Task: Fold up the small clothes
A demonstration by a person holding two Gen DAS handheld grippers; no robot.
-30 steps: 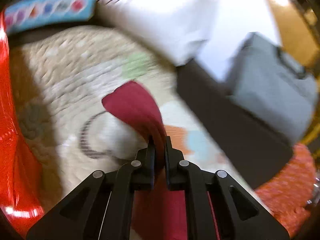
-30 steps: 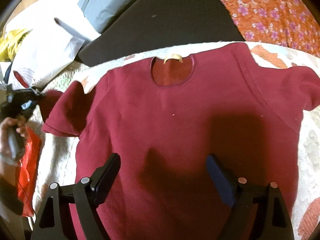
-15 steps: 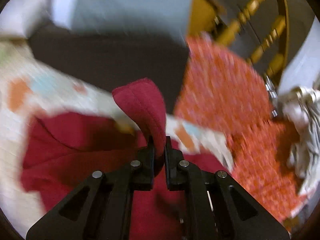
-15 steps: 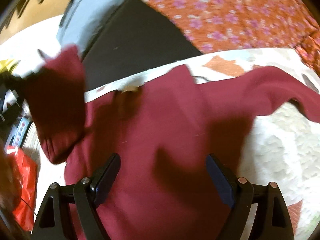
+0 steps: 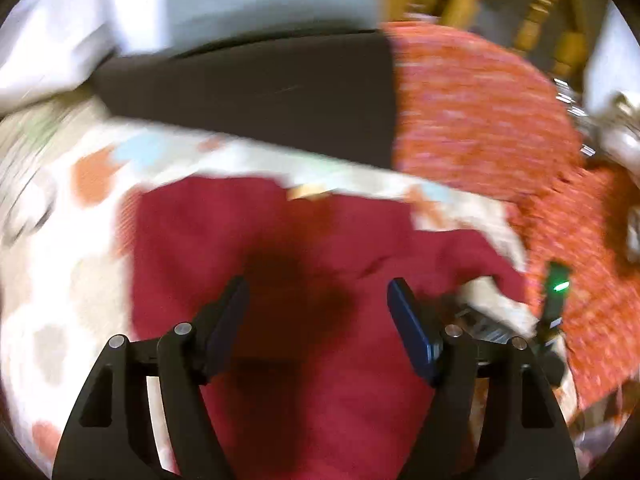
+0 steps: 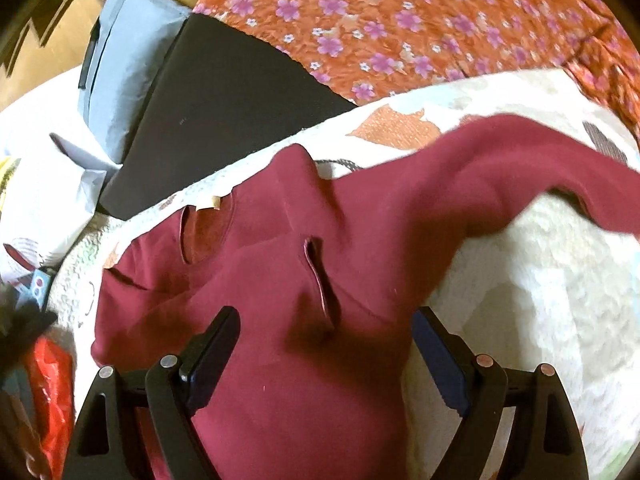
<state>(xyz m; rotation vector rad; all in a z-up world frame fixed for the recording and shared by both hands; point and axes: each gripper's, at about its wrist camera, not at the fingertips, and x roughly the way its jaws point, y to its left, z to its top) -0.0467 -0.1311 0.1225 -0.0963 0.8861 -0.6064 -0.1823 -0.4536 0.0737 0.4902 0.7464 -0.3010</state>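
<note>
A dark red T-shirt [image 6: 280, 280] lies on a cream patterned blanket [image 6: 520, 300]. Its left sleeve is folded inward over the chest, the cuff [image 6: 320, 280] lying near the middle. The right sleeve [image 6: 540, 168] stretches out toward the right. My left gripper [image 5: 316, 300] hovers over the red T-shirt [image 5: 280, 248] with its jaws opening and nothing pinched between them. My right gripper [image 6: 326, 338] stands open above the shirt's lower half, holding nothing. The left wrist view is blurred by motion.
A black flat slab [image 6: 224, 104] and a grey pouch [image 6: 120, 52] lie beyond the blanket. An orange floral cloth [image 6: 400, 20] covers the far right. A red plastic bag [image 6: 52, 392] and white bags [image 6: 36, 184] sit at the left. Wooden chair spindles [image 5: 536, 20] stand behind.
My left gripper carried the left sleeve across onto the shirt's chest and let it go, its jaws now apart. The right gripper shifted a little over the shirt and stayed open.
</note>
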